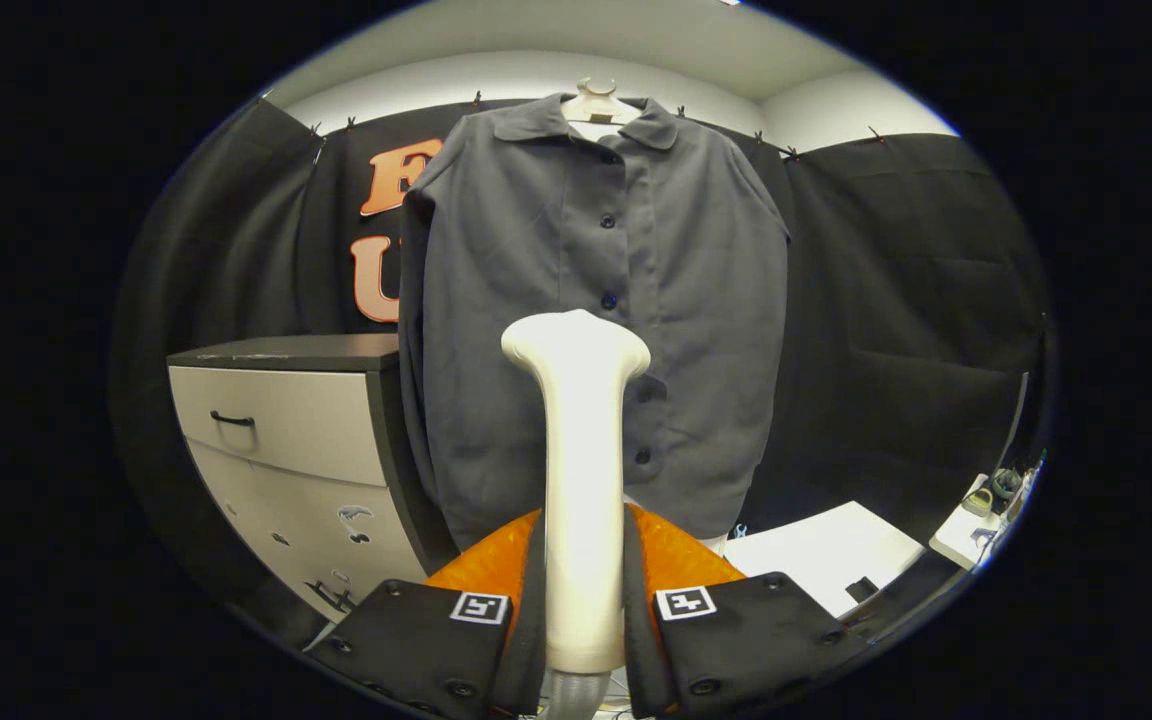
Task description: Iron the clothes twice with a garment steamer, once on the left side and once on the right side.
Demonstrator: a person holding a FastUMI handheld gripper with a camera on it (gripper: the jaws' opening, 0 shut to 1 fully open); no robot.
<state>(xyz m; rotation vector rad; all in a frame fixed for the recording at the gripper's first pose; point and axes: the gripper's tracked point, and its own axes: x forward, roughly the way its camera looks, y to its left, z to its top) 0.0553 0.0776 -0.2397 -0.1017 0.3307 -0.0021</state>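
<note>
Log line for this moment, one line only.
hand-held gripper: shut on steamer handle | steamer head: upright, ahead of shirt's button placket | grey shirt: buttoned, on hanger | contact: cannot tell

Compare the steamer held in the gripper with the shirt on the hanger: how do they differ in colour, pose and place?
The steamer is cream white; the shirt is dark grey. The steamer stands upright, clamped between the fingers of the gripper; the shirt hangs from a hanger beyond them. The steamer looks smooth and rigid; the shirt is soft cloth with buttons. Both sit roughly centred, the steamer's head overlapping the shirt's button line.
</note>
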